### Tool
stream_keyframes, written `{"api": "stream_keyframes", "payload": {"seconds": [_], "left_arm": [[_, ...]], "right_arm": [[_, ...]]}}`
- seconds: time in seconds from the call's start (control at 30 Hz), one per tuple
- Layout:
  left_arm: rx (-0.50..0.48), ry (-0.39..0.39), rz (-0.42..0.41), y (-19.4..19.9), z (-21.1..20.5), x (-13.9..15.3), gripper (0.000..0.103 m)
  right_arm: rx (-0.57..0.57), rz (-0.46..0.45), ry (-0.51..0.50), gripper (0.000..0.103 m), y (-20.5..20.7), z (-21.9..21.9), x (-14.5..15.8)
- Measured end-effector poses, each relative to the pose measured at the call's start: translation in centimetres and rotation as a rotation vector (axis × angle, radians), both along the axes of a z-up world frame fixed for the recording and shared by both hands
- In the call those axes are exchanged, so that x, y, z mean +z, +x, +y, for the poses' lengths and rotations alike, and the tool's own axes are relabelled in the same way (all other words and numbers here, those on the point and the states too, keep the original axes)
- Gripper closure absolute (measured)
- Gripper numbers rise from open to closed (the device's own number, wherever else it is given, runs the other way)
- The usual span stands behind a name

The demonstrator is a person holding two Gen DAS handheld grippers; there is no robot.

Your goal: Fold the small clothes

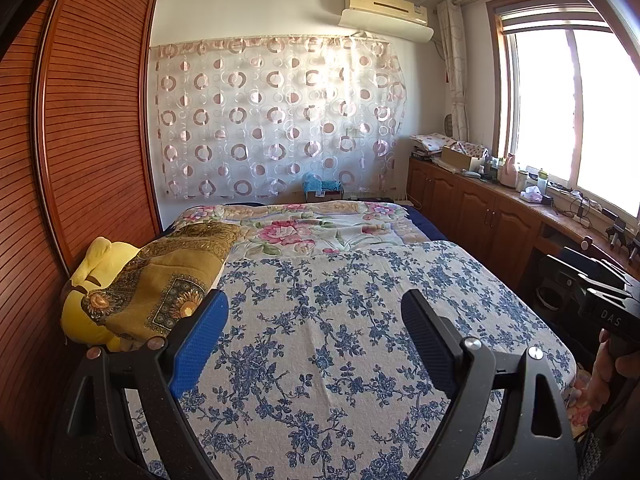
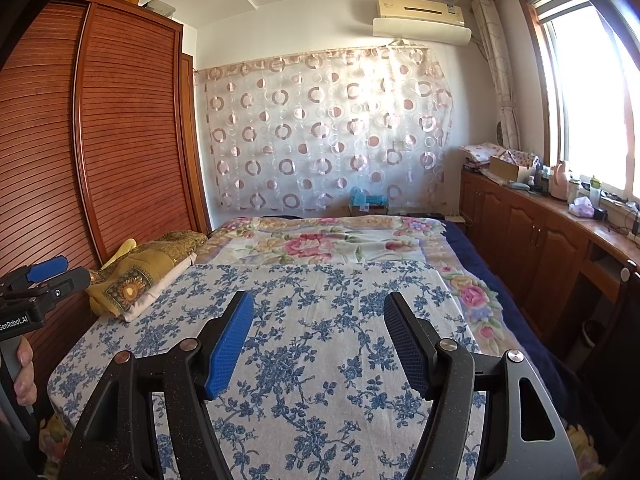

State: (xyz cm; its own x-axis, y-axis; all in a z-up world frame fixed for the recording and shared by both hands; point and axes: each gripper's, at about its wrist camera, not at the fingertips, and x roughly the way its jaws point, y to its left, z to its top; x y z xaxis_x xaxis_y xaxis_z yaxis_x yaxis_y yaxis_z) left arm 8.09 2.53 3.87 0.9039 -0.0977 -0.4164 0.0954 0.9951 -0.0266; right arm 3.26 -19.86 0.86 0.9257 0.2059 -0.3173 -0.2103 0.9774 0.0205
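A white cloth with a blue flower print (image 1: pixel 340 320) lies spread flat over the near part of the bed; it also shows in the right wrist view (image 2: pixel 320 320). My left gripper (image 1: pixel 314 304) is open and empty, held above the cloth. My right gripper (image 2: pixel 318 304) is open and empty too, above the same cloth. The left gripper shows at the left edge of the right wrist view (image 2: pixel 40 276), and the right gripper's body at the right edge of the left wrist view (image 1: pixel 600 300). No small garment is in either gripper.
A yellow plush toy (image 1: pixel 92 276) under a gold patterned cloth (image 1: pixel 168 280) lies at the bed's left side. A pink floral blanket (image 1: pixel 312 228) covers the far bed. A wooden wardrobe (image 1: pixel 80 140) stands left; cluttered low cabinets (image 1: pixel 500 216) run along the window on the right.
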Motion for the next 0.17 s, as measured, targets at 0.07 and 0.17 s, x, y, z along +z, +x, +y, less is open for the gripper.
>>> {"api": "stream_keyframes", "payload": {"seconds": [0.07,0.17], "left_arm": [[0.000,-0.002,0.000,-0.02,0.00,-0.04,0.014],[0.000,0.000,0.000,-0.07,-0.01,-0.17,0.014]], "right_arm": [[0.000,0.000,0.001,0.033,0.00,0.00,0.02],[-0.001,-0.002,0.001,0.033,-0.01,0.08,0.05]]}}
